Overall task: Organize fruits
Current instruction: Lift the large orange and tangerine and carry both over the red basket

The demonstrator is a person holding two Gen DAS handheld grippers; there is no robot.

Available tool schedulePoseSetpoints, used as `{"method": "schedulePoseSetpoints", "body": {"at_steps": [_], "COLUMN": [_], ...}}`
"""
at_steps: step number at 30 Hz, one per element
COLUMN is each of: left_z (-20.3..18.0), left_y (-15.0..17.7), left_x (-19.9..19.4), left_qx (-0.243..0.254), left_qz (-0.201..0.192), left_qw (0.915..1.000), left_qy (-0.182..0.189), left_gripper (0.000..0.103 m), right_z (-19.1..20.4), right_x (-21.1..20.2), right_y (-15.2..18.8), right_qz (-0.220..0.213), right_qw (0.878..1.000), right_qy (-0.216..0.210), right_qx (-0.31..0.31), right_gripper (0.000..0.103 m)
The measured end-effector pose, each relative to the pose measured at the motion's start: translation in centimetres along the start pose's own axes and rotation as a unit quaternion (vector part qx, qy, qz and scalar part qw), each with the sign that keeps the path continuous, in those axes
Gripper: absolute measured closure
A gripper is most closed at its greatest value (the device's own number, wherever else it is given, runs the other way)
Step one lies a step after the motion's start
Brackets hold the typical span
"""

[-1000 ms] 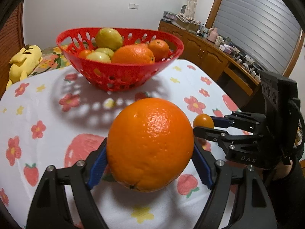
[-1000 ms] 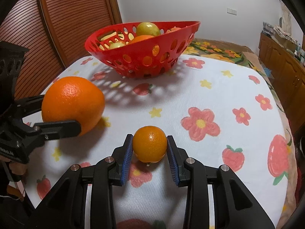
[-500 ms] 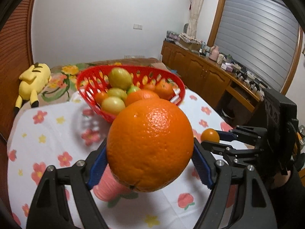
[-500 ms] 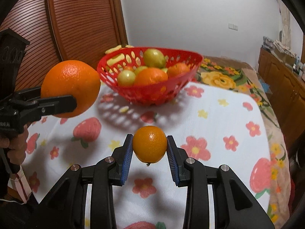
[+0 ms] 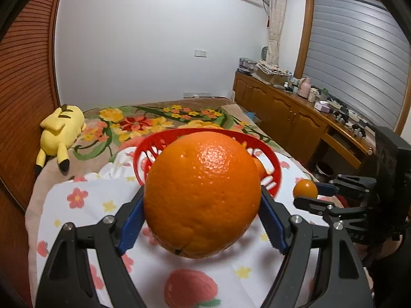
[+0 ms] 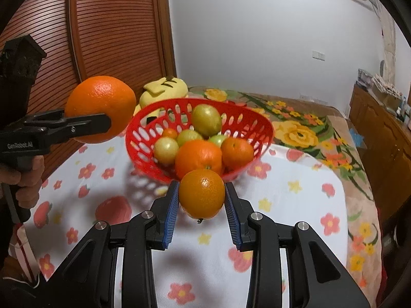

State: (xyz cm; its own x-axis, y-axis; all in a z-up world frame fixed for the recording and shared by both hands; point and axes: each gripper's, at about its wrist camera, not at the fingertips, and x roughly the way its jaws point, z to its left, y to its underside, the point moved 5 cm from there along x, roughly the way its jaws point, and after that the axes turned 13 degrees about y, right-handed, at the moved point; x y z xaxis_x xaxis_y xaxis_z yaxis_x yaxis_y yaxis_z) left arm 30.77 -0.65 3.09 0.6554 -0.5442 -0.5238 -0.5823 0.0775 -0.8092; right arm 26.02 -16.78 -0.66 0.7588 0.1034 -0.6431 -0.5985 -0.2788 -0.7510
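My left gripper is shut on a large orange and holds it in the air in front of the red basket, hiding most of it. In the right wrist view the large orange hangs left of the basket. My right gripper is shut on a small orange, held just before the basket's near rim. It also shows in the left wrist view. The basket holds several green and orange fruits.
The table wears a white cloth with flowers and strawberries. Behind it lies a bed with a floral blanket and a yellow plush toy. A wooden cabinet stands at the right.
Both grippers have risen from the table with their oranges and moved toward the basket, which now sits lower and closer in both views.
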Motion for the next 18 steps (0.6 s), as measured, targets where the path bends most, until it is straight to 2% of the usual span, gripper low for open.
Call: {"method": "schedulePoseSetpoints", "body": {"at_steps": [10,18], "left_z": [1.8,2.4], "left_y": [-1.4,-2.3], "left_x": [4.6,7.3], "left_qx": [0.001,0.008], "left_qz": [0.023,0.039], "left_qw": [0.9996,0.9990], "left_qy": [-0.018,-0.023], "left_gripper": [0.023,0.023], "right_z": [-1.3,-1.8], "right_x": [3.7,6.7], "right_y": [-3.5,-5.0], "right_qz": [-0.003,0.003], "right_qw": [1.000,1.000], "right_qy": [-0.003,-0.008], "right_qx": [-0.006,-0.013], "right_gripper": [0.069,0.069]}}
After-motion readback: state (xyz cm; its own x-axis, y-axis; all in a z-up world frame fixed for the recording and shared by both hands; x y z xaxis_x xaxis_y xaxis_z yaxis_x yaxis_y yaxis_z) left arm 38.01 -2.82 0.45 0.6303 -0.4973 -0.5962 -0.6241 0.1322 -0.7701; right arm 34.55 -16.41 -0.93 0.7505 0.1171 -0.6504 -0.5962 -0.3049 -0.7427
